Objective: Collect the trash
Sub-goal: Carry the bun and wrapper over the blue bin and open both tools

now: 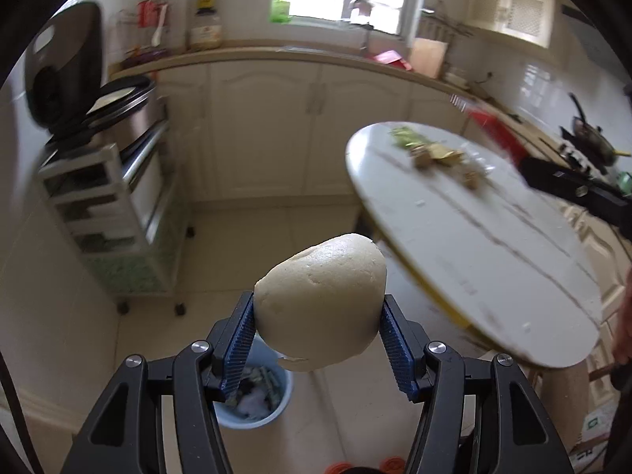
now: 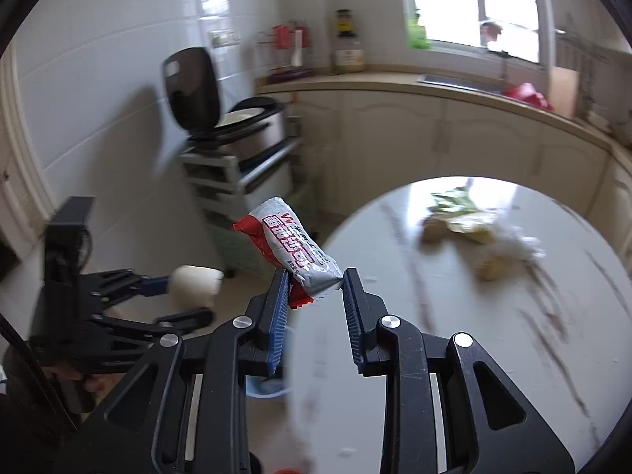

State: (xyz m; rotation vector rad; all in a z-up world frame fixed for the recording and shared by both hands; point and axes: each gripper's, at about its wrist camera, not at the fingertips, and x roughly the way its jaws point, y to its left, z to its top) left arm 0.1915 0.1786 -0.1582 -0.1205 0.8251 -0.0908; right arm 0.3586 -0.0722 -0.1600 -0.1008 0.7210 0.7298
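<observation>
Left wrist view: nearest the lens, the left gripper (image 1: 319,318) is clamped on a pale steamed bun (image 1: 322,302), its 2 blue ribbed pads pressing the bun's left and right sides. Below the bun, on the floor, sits a light blue trash bin (image 1: 272,407) with crumpled waste inside, partly hidden by the left finger. To the right, the round white table (image 1: 493,260) reaches toward the gripper; its near rim lies just beside the bun without touching. Blurred scraps (image 1: 438,156) lie at the table's far side. A wheeled cart (image 1: 118,213) with an open rice cooker (image 1: 79,79) stands far left, leaving open floor between cart and table. The right gripper shows only as a dark, blurred shape at the far right edge.

Right wrist view: nearest, the right gripper (image 2: 314,300) is clamped on the lower end of a red and white snack wrapper (image 2: 290,254), which tilts up to the left. The table's left rim runs under the fingers, and the bin's blue edge shows below it. At left, well apart, the left gripper holds the bun above the floor.
</observation>
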